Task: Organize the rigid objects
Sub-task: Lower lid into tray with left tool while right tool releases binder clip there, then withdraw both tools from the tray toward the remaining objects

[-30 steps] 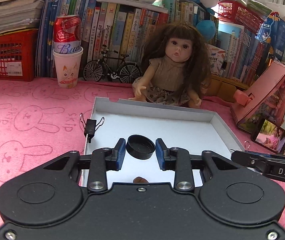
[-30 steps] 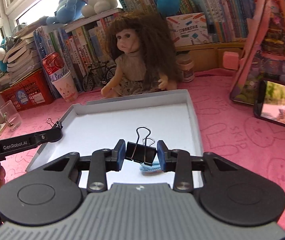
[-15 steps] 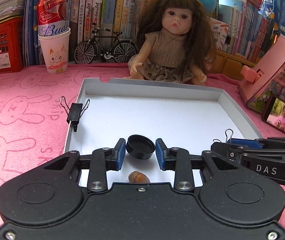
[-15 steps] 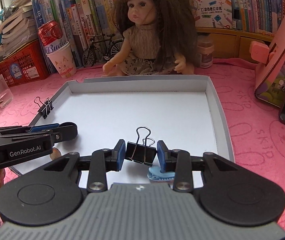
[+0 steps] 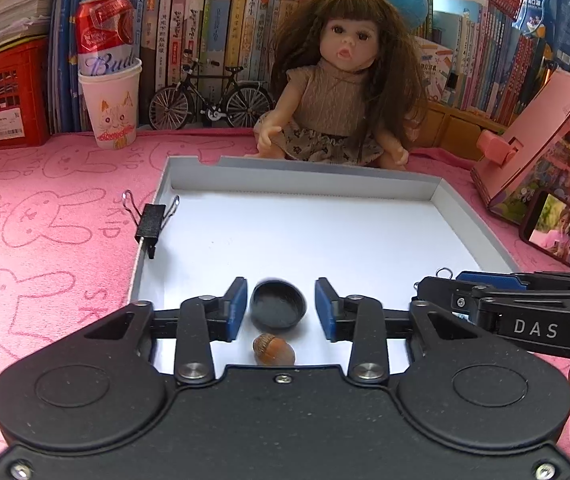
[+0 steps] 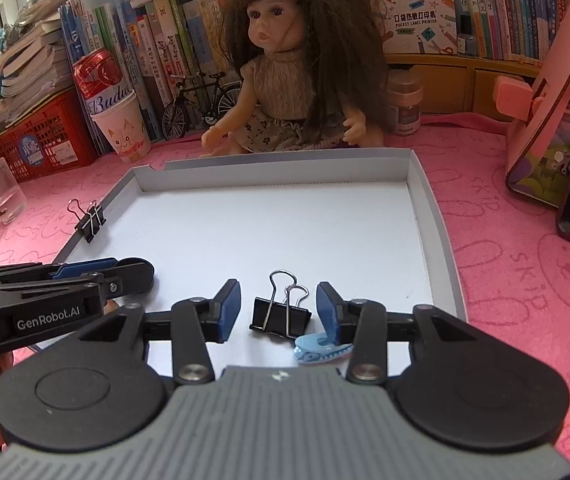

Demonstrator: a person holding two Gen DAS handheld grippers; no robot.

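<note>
A shallow grey-white tray (image 5: 305, 172) (image 6: 437, 216) lies on the pink cloth. In the left wrist view my left gripper (image 5: 281, 310) is opening; a black round cap (image 5: 278, 309) sits tilted between its blue pads, clear of both. A brown acorn (image 5: 274, 349) rests on the tray floor just behind it. In the right wrist view my right gripper (image 6: 278, 307) is opening too, and a black binder clip (image 6: 280, 316) lies loose between its pads on the tray. A light blue clip (image 6: 321, 349) lies under the right finger. Another black binder clip (image 5: 151, 222) (image 6: 90, 222) straddles the tray's left rim.
A doll (image 5: 341, 92) sits behind the tray. A red can in a paper cup (image 5: 111, 92), a toy bicycle (image 5: 209, 102) and a red crate (image 5: 1, 96) stand at the back left before rows of books. A pink house-shaped box (image 5: 541, 148) and a phone (image 5: 561, 230) are at the right.
Both grippers have let go: the left one's pads have parted from the black cap, which has tipped, and the right one's pads have parted from the binder clip, now resting on the tray.
</note>
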